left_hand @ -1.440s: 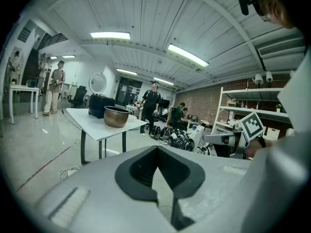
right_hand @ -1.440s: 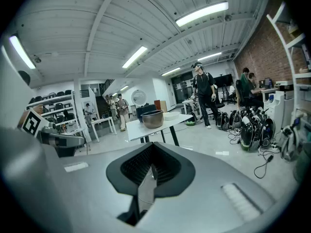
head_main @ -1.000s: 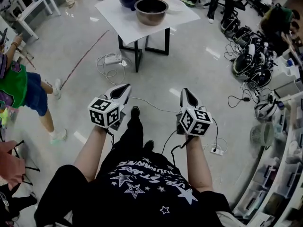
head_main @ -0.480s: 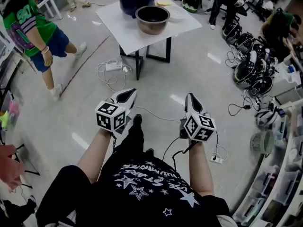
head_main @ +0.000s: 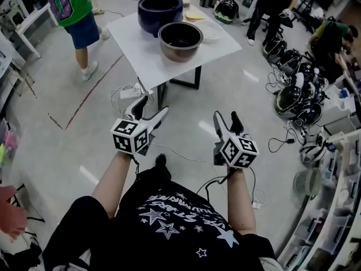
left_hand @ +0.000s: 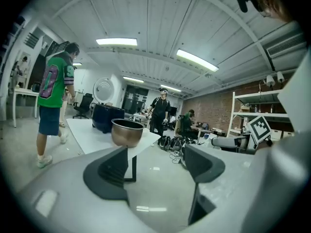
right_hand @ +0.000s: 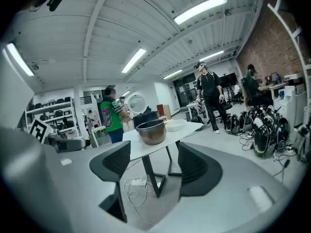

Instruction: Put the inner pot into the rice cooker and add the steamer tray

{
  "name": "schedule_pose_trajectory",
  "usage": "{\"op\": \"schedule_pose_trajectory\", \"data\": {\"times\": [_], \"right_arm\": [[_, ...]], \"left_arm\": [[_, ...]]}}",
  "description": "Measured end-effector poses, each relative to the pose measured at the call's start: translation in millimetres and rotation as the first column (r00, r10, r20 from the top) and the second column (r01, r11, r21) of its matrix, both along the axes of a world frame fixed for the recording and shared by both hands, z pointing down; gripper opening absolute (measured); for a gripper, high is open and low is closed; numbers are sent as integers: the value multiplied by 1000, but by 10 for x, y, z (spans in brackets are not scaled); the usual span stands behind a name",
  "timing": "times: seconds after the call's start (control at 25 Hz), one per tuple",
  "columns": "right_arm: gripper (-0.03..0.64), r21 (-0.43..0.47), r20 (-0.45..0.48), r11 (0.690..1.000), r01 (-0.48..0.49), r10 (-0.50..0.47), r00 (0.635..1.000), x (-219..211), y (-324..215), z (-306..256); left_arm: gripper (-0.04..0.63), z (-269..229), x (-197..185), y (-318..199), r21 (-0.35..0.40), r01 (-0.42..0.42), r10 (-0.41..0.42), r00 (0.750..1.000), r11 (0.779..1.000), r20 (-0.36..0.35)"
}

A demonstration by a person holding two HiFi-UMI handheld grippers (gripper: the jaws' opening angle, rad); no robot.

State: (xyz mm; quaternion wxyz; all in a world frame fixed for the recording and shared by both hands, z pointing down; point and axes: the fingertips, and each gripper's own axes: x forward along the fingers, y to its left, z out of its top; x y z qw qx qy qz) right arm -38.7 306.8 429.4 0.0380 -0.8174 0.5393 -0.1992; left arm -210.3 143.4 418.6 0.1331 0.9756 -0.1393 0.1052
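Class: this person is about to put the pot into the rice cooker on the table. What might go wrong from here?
Loose cables lie on the floor beside the table, on the way there, so a trip is possible. The pot sits near the table's front edge, and a clumsy grab might knock it off. A person in a green shirt stands close to the table and may get in the way.

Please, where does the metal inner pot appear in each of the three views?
Head view: the inner pot is at the upper centre, on the white table.
Left gripper view: the inner pot is left of centre, at mid height.
Right gripper view: the inner pot is near the centre.
Shared landmark: the dark blue rice cooker stands just behind the pot.
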Motion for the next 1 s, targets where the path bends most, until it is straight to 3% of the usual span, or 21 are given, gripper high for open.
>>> {"op": "schedule_pose_trajectory", "data": {"times": [0.24, 0.52, 0.72, 1.0], "right_arm": [[410, -33, 49, 999, -2, 4, 999, 426, -792, -4], [428, -83, 72, 997, -9, 15, 997, 637, -1595, 28], [428, -121, 55, 993, -4, 10, 998, 926, -1808, 79], [425, -94, 65, 995, 45, -39, 997, 1535, -2404, 136]], "left_arm": [[428, 103, 378, -794, -80, -7, 8, 1000, 997, 14], [436, 205, 501, -1677, -184, 30, -29, 1000, 982, 6], [436, 335, 693, -1962, -207, 58, -55, 998, 977, 23], [436, 400, 985, -2323, -223, 128, -131, 991, 966, 3]]}}
